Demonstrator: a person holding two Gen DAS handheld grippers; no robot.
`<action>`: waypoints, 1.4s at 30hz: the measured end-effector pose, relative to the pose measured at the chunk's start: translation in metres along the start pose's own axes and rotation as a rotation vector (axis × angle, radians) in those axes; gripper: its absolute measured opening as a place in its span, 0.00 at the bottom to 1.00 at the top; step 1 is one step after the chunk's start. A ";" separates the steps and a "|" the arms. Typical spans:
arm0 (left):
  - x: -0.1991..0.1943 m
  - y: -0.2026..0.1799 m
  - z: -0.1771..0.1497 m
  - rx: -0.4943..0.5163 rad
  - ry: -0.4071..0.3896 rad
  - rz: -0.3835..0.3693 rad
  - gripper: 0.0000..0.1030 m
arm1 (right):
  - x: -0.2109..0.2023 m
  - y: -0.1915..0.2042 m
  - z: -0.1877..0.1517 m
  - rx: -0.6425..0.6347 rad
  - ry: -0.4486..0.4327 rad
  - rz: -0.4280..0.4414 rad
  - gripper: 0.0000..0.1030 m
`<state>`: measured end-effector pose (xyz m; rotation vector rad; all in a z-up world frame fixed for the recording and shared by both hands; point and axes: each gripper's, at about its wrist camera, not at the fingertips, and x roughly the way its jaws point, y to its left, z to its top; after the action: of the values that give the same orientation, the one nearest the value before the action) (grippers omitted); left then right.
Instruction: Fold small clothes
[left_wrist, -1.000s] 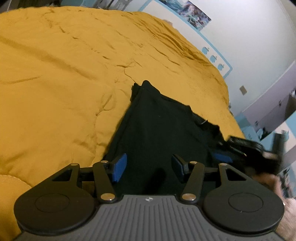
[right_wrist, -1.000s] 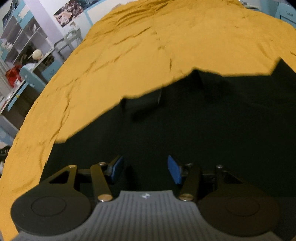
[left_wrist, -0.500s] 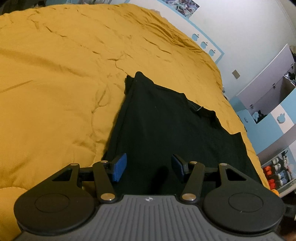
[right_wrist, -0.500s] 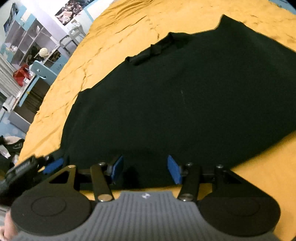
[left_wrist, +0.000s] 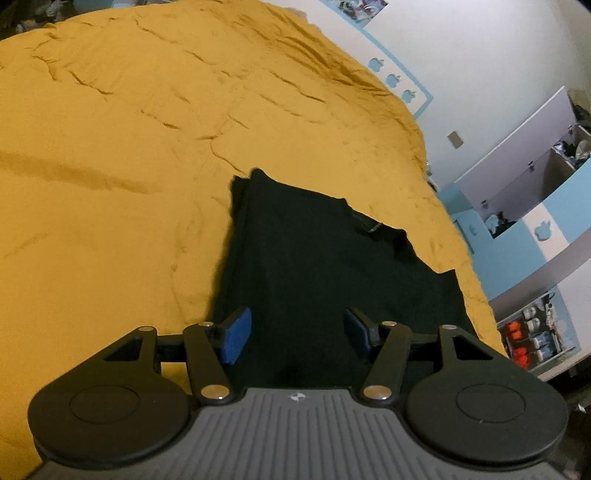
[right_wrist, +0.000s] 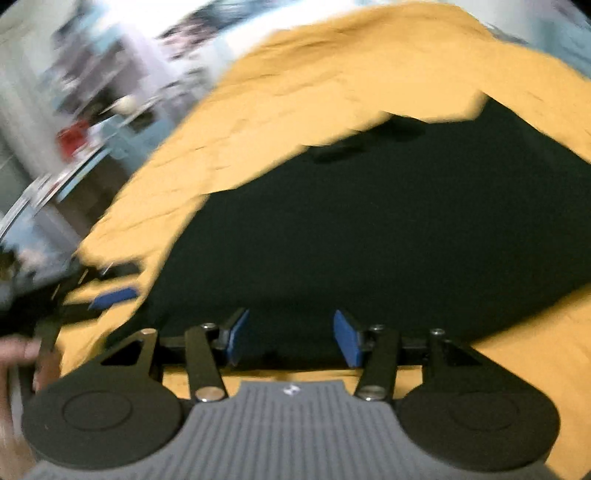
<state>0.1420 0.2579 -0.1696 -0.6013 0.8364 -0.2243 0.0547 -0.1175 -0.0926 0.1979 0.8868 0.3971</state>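
Broadly, a wide mustard-yellow quilted bedspread (left_wrist: 147, 155) fills both views, wrinkled and soft. On it lies a black cotton T-shirt (left_wrist: 317, 266), spread flat with its collar away from the cameras and one sleeve bunched at the far left corner; in the right wrist view, which is blurred, the same shirt (right_wrist: 388, 229) covers the middle of the picture. The left gripper (left_wrist: 299, 330) sits low over the shirt's near hem, its blue-padded jaws spread apart and holding nothing. The right gripper (right_wrist: 291, 338) hovers at the near edge of the shirt, jaws likewise spread and empty. The step in hand seems to be taking hold for a first fold. To do it well, each gripper should probably pinch both layers at a near corner of the hem, lift evenly, and keep the cloth taut so the soft bedding does not drag it crooked.
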 end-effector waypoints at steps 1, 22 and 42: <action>-0.001 0.000 0.005 0.020 0.007 0.019 0.66 | 0.003 0.014 -0.003 -0.059 0.007 0.007 0.47; 0.097 0.050 0.080 0.000 0.138 -0.082 0.68 | 0.093 0.172 -0.055 -0.853 -0.067 -0.081 0.50; 0.196 0.053 0.118 -0.100 0.210 -0.137 0.84 | 0.107 0.177 -0.060 -0.829 -0.085 -0.066 0.54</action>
<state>0.3576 0.2681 -0.2628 -0.7382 1.0138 -0.3771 0.0229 0.0882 -0.1473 -0.5720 0.5842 0.6557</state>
